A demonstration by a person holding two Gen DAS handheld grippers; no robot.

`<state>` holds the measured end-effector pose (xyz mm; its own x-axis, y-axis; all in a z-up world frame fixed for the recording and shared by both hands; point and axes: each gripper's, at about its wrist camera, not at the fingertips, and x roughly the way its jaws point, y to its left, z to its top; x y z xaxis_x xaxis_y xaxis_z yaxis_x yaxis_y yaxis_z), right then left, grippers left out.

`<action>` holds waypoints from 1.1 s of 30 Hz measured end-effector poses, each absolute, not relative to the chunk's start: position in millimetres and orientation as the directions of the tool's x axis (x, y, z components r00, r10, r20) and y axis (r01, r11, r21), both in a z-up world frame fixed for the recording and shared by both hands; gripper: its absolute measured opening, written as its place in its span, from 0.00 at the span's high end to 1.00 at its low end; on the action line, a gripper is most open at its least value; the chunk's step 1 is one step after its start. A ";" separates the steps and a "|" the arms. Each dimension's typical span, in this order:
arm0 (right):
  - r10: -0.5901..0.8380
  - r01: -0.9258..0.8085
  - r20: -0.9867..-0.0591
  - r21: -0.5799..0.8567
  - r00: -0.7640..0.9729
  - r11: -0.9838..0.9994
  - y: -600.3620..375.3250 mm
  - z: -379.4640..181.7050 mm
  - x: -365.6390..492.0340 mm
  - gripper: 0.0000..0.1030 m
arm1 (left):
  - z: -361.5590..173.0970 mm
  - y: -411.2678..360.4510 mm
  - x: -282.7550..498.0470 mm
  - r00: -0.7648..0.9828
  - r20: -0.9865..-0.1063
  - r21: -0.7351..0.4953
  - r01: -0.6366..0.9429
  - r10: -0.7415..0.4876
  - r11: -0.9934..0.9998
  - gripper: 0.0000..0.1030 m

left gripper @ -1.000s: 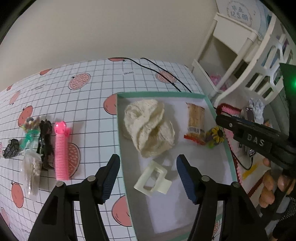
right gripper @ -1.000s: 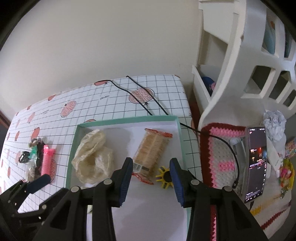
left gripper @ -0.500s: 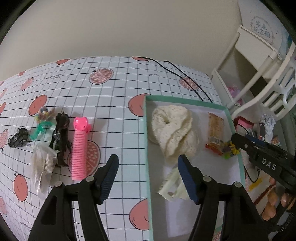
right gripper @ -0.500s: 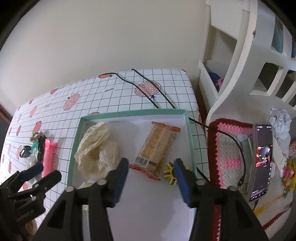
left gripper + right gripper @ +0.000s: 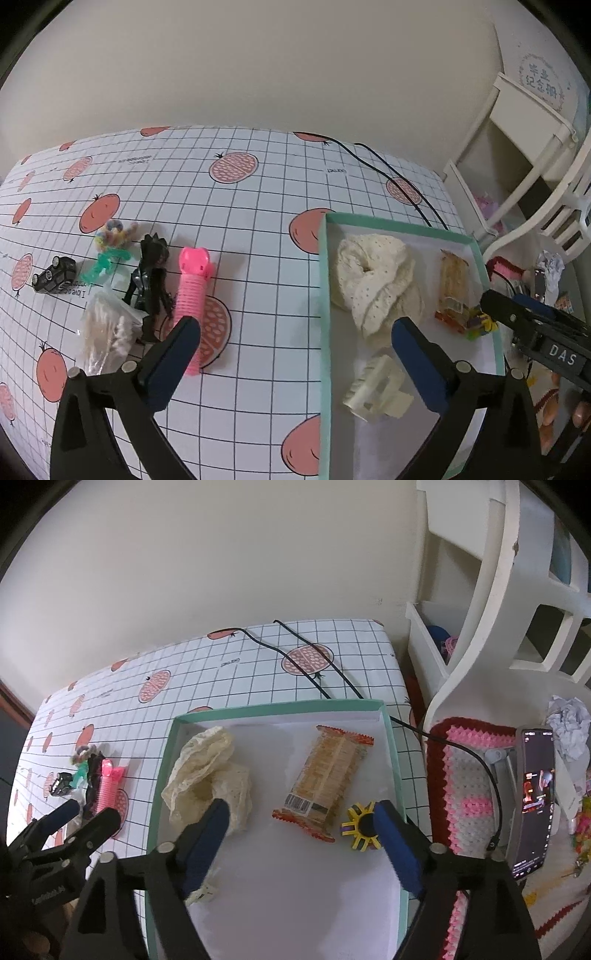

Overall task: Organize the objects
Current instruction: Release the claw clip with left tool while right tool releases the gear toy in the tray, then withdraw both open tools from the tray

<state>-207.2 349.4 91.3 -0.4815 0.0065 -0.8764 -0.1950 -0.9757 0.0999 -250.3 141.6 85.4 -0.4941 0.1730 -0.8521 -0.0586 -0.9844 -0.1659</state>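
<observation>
The teal tray holds a cream cloth, a snack packet, a cream hair claw and a yellow-black gear toy. My left gripper hangs over the tray's left rim, jaws opening, nothing gripped. Left of it on the table lie a pink hair roller, a black toy figure, a clear bag and a toy car. My right gripper is above the tray, jaws opening and gripping nothing. Beyond its tips lies the packet, and the gear toy lies by its right finger.
A black cable runs across the table's far right corner. Right of the table are a white shelf, a crochet mat, a propped phone and crumpled paper. A wall stands behind the table.
Both pairs of jaws have widened. The left gripper has shifted left, from over the hair claw to the tray's left rim. The right gripper has stayed over the tray.
</observation>
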 end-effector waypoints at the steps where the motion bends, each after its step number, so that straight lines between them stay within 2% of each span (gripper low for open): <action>1: 0.008 -0.196 -0.875 0.100 -0.484 -0.976 349.2 91.5 -207.2 0.10 | 85.1 140.6 -250.2 -0.495 -0.852 -0.166 -0.055 0.171 -0.985 0.00; 3: 0.007 -0.194 -0.872 0.101 -0.490 -0.976 348.7 92.0 -207.0 0.04 | 85.0 139.7 -250.7 -0.500 -0.850 -0.164 -0.048 0.166 -0.985 0.00; 8: 0.007 -0.193 -0.865 0.104 -0.501 -0.976 347.8 93.8 -206.9 0.00 | 87.3 138.5 -250.7 -0.522 -0.840 -0.147 -0.044 0.148 -0.988 0.00; 24: 0.019 -0.189 -0.850 0.095 -0.526 -0.977 343.6 106.1 -204.7 0.00 | 101.0 131.8 -251.5 -0.543 -0.826 -0.154 -0.039 0.150 -0.987 0.00; 33: -0.023 -0.147 -0.782 0.146 -0.622 -0.978 308.9 145.4 -209.1 0.00 | 143.1 94.9 -250.9 -0.642 -0.756 -0.155 -0.018 0.130 -0.988 0.00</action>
